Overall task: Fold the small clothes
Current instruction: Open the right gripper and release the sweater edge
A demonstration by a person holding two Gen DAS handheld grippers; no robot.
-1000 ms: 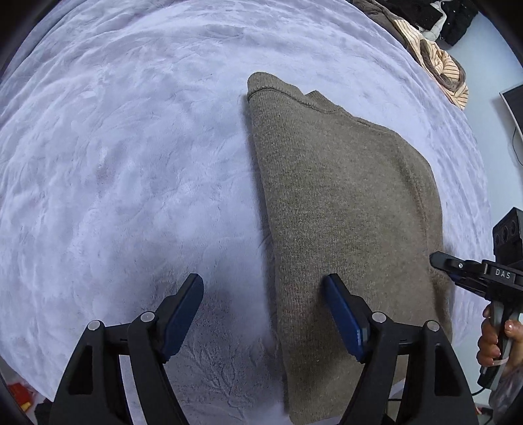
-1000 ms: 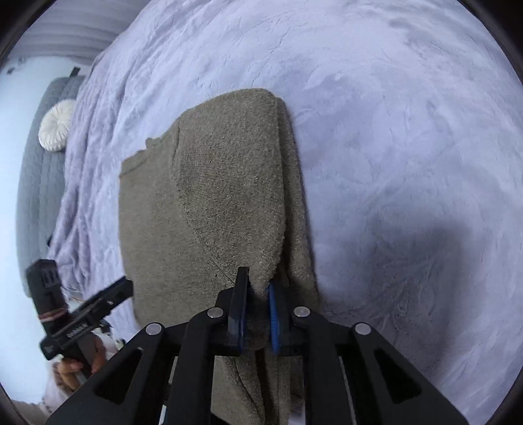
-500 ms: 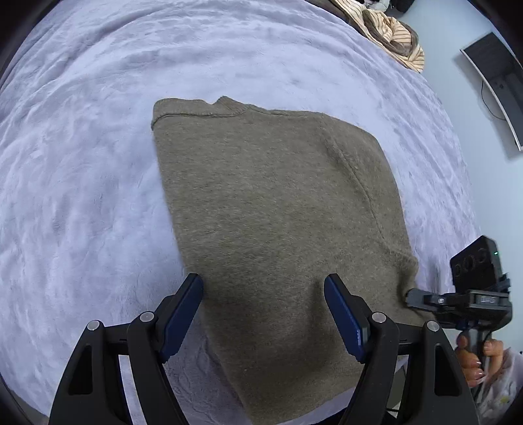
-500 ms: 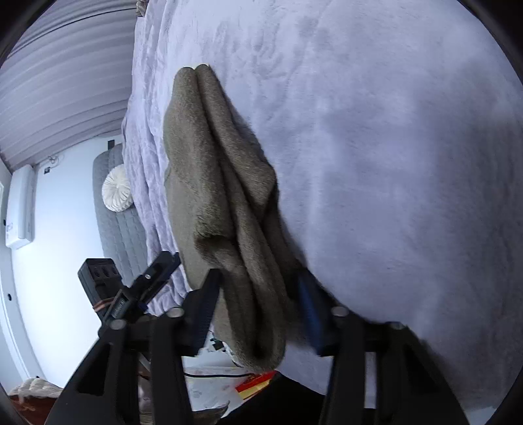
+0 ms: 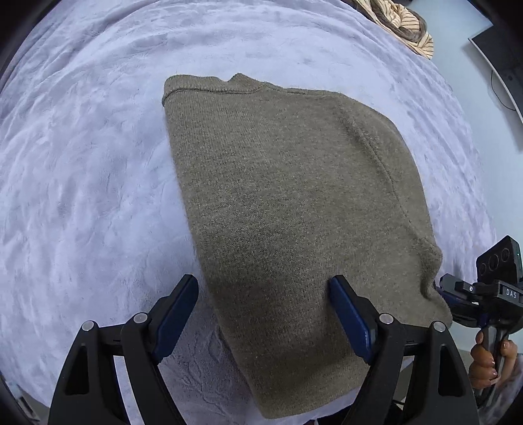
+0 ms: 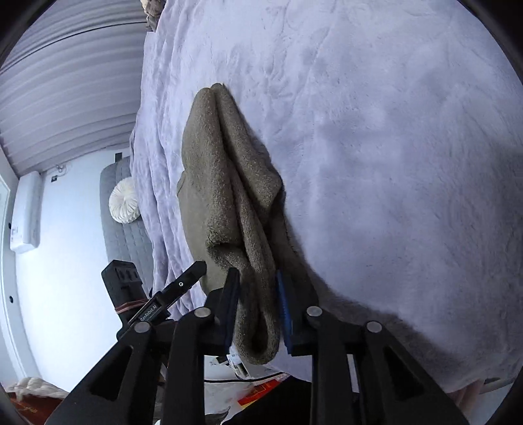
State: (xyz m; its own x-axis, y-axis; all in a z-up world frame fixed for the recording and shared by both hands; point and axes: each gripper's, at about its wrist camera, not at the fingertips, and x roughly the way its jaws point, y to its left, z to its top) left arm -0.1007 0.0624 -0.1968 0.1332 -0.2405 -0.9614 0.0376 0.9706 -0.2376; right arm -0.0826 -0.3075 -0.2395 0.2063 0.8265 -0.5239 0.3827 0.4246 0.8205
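Blanket: pale lilac fuzzy blanket covers the whole bed, rumpled texture all over, fills the left side of the left wrist view.
Left gripper: left gripper points down at the bed, blue-padded fingers spread wide and opening a bit more. Nothing pinched. One pad hangs over bare blanket, the other over the knit, so the sweater's edge sits in the gap.
Sweater: olive-brown knit sweater, folded into a fat rectangle, lies flat on the blanket. Ribbed hem and collar bump on the far edge, a sleeve seam curving down its right side. The near corner hangs off the edge of the bed.
Striped clothes: tan striped pile way off at the far right of the bed, well apart from the sweater.
Right gripper: right gripper comes in low at the sweater's right-hand corner. Jaws are opening, with a thick fold of the knit hanging between the pads. Whether the pads are touching it is hard to call; it looks slack rather than squeezed.
Right hand: right hand wraps the handle at the far right edge of the left wrist view.
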